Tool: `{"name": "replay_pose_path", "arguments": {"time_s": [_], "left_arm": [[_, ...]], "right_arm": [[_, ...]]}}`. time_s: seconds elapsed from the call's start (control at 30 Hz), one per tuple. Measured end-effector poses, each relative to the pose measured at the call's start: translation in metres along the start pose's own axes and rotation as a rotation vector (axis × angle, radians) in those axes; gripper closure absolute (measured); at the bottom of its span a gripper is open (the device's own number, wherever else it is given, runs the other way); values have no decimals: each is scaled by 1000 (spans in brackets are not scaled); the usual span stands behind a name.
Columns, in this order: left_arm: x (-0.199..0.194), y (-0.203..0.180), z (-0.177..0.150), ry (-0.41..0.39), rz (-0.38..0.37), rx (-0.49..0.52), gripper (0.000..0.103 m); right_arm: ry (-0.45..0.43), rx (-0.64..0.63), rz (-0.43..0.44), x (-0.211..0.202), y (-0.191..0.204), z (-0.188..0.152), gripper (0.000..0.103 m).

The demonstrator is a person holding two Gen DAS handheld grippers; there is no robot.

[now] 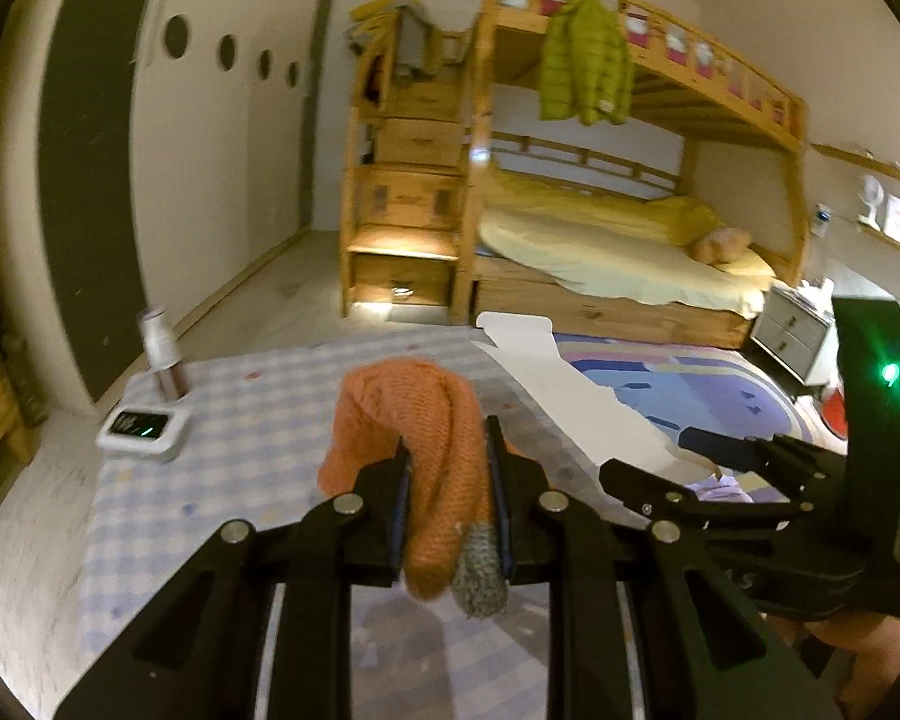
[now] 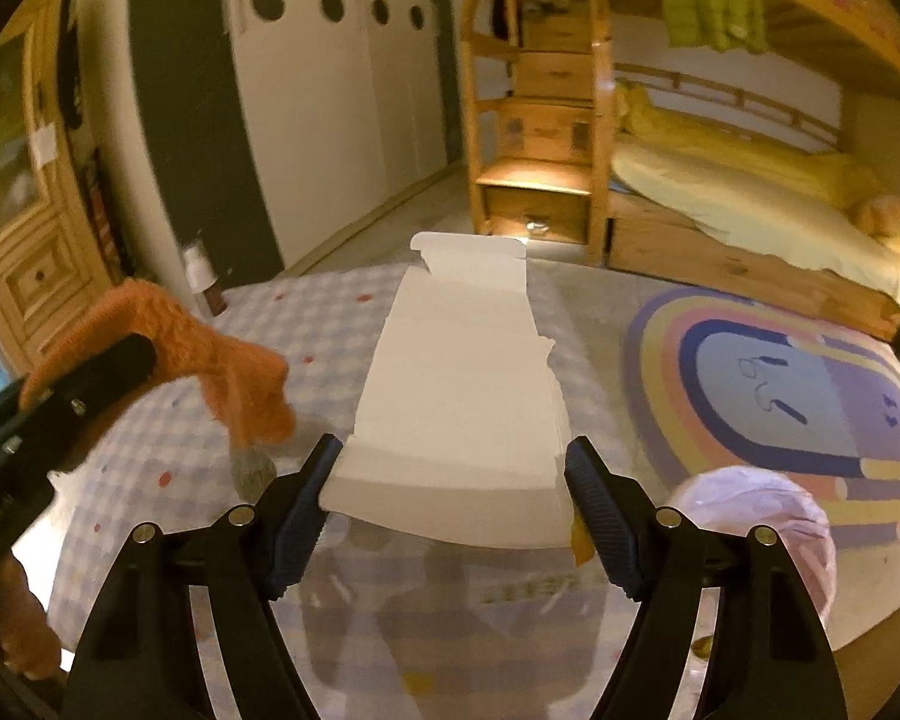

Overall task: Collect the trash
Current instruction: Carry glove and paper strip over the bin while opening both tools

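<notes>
My left gripper (image 1: 447, 456) is shut on an orange knitted sock (image 1: 426, 420) with a grey toe and holds it above the checked table (image 1: 240, 420). The sock also shows in the right wrist view (image 2: 234, 360), hanging from the left gripper. My right gripper (image 2: 453, 468) is open, its fingers on either side of the near end of a flattened white cardboard box (image 2: 462, 372) that lies on the table and juts past its far edge. The box also shows in the left wrist view (image 1: 570, 384), with the right gripper (image 1: 660, 468) at its near end.
A white device with a green display (image 1: 141, 426) and a bottle (image 1: 162, 354) stand at the table's far left. A pink bag (image 2: 762, 516) sits at the right. A rainbow rug (image 2: 780, 390), bunk bed (image 1: 600, 210) and wooden cabinet (image 2: 24, 180) surround the table.
</notes>
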State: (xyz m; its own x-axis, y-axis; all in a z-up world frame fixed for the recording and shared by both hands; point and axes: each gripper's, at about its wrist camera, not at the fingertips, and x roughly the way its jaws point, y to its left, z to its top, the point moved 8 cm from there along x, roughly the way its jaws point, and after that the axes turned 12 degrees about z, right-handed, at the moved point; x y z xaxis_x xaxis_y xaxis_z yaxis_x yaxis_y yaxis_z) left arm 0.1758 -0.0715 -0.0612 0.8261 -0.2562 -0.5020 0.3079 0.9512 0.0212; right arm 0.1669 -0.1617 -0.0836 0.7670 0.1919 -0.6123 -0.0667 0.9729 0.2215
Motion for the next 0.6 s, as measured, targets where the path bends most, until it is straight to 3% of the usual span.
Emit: {"name": "replay_pose_path", "arguments": {"time_s": [0.23, 0.6], "left_arm": [[14, -75, 6, -28, -86, 106, 84], [34, -210, -15, -10, -287, 250, 83]], "right_arm": [[-47, 67, -106, -41, -61, -3, 28], [-42, 217, -251, -94, -153, -51, 28]]}}
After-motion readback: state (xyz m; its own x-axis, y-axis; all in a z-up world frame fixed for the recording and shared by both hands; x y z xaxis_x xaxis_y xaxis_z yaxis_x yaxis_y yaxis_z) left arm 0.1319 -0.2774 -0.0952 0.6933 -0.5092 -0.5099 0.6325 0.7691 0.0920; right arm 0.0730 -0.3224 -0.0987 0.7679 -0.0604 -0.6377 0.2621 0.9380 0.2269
